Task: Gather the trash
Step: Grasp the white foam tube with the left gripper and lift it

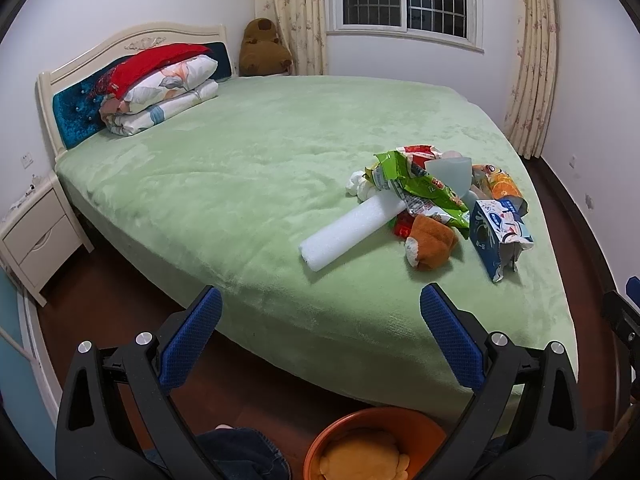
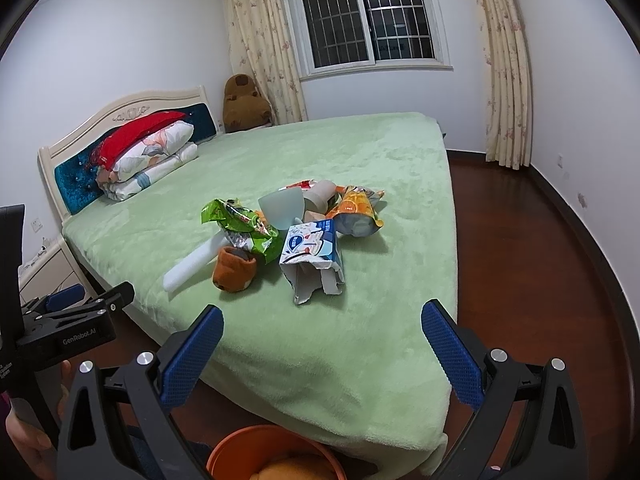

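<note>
A heap of trash lies on the green bed [image 1: 260, 152] near its foot corner: a white foam roll [image 1: 348, 232], a green snack bag [image 1: 424, 192], a torn blue tissue box [image 1: 496, 236], an orange snack bag [image 1: 500, 184], a pale plastic cup [image 1: 448, 172] and an orange plush piece [image 1: 430, 246]. The same heap shows in the right wrist view, with the tissue box [image 2: 312, 256] nearest. My left gripper [image 1: 320, 312] stands open short of the bed edge, holding nothing. My right gripper [image 2: 320, 332] is open over the bed's near corner, also bare. An orange bin [image 1: 372, 444] sits on the floor below, with something yellow inside.
Folded bedding with a red pillow [image 1: 160, 88] is stacked at the headboard. A brown plush toy [image 1: 262, 46] sits in the far corner by the curtains. A white nightstand [image 1: 36, 232] stands left of the bed. Dark wood floor [image 2: 520, 240] runs along the bed's right side.
</note>
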A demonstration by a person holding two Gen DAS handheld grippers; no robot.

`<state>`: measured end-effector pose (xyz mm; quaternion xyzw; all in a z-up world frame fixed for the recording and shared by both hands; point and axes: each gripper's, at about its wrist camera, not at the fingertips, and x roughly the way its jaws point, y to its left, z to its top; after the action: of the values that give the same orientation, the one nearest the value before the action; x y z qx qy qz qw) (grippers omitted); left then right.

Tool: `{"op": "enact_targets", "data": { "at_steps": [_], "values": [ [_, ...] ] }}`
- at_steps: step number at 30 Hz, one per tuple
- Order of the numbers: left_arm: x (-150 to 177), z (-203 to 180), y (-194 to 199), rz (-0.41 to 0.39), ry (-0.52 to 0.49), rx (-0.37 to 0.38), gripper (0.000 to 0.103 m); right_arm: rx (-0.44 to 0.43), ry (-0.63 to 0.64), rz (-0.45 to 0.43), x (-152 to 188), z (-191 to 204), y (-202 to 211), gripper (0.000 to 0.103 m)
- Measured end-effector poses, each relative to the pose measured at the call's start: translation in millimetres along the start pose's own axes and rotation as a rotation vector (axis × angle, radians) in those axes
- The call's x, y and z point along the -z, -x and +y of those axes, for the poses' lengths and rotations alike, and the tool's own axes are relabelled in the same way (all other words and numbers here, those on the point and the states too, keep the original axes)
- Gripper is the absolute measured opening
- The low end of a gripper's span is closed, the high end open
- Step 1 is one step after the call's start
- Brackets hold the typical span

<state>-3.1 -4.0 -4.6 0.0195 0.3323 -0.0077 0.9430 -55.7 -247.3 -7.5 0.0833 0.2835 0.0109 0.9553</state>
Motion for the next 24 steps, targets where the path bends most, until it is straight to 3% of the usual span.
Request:
{"op": "enact_targets", "data": {
  "at_steps": [6,12,17,19,24],
  "values": [
    [3.8,3.3,-4.9,0.004,-0.008,0.007,0.097,-0.001,-0.001,0.016,3.4,0.3,-2.7,0.098],
    [15.6,16.4,-28.8,0.022,-0.029,0.059,0.097,-0.002,-0.006,0.034,8.7,-0.9,-7.3,0.098],
    [9.7,16.7,-54.0,-0.031,-0.150,0.056,0.097,-0.005,-0.016,0.047,13.7,-2.8,-10.6,0.098],
    [1.4,13.7,-76.2,-0.002,-0.210,0.086,0.097,-0.008,-0.018,0.052,15.1,-2.1,-10.8,0.098],
    [-13.5,0.8,-120.1,0.045,-0.305,0.079,0.097,-0.008,-0.008,0.064,20.6,0.2,-10.2,0.098]
  ]
}}
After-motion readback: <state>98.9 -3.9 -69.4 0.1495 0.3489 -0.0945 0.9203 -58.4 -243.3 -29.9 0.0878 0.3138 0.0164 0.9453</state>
